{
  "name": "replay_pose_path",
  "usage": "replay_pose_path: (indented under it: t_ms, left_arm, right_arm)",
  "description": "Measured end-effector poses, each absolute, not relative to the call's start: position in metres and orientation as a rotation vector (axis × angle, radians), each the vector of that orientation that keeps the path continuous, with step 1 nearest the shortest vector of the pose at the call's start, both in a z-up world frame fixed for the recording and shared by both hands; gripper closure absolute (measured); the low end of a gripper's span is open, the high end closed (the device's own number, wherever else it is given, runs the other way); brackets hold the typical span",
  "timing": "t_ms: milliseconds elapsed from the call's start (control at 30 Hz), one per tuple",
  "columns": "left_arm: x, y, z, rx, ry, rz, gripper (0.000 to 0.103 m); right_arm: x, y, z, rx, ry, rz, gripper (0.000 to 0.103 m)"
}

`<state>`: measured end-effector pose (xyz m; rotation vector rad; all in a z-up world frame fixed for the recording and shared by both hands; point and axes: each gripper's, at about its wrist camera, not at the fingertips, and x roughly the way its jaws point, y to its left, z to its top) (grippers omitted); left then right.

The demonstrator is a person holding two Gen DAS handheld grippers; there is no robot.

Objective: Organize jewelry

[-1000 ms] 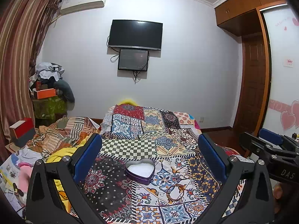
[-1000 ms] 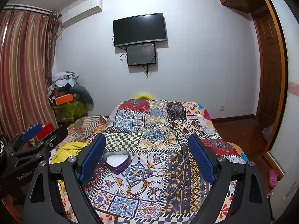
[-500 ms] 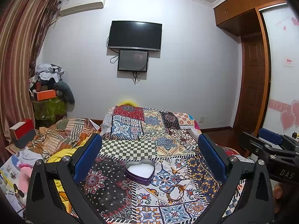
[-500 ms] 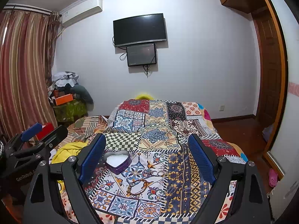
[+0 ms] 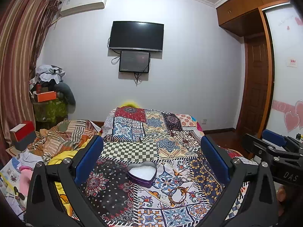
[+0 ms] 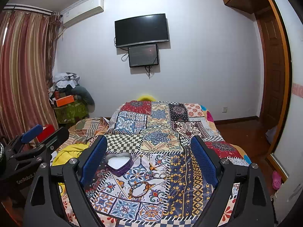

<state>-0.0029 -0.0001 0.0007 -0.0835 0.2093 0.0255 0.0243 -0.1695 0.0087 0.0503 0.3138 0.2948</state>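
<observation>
A purple heart-shaped tin [image 5: 142, 173] [image 6: 119, 163] with a white lining lies open on the patchwork bedspread [image 5: 144, 132]. Just to its right and nearer to me lie a beaded bracelet [image 5: 177, 192] [image 6: 140, 189] and some small silvery jewelry pieces [image 5: 184, 179] [image 6: 159, 175]. My left gripper [image 5: 150, 155] is open, held above the bed with nothing between its blue pads. My right gripper [image 6: 148, 152] is open too, and empty. Each gripper shows at the edge of the other's view: the right one [image 5: 272, 147], the left one [image 6: 34, 134].
Crumpled striped and yellow bedding [image 5: 62, 143] lies left of the bedspread. A heap of boxes and clothes [image 5: 50, 94] stands by the striped curtain [image 5: 17, 60]. A television [image 5: 136, 36] hangs on the far wall. A wooden door [image 5: 255, 87] and bare floor [image 6: 244, 132] are on the right.
</observation>
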Motion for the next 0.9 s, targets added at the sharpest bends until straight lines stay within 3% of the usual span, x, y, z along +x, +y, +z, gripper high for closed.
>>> replay_pose_path:
  t_ms: [900]
  left_arm:
    - [0.008, 0.003, -0.003, -0.085, 0.247, 0.013, 0.0]
  right_arm:
    - [0.036, -0.17, -0.003, 0.038, 0.348, 0.29, 0.015]
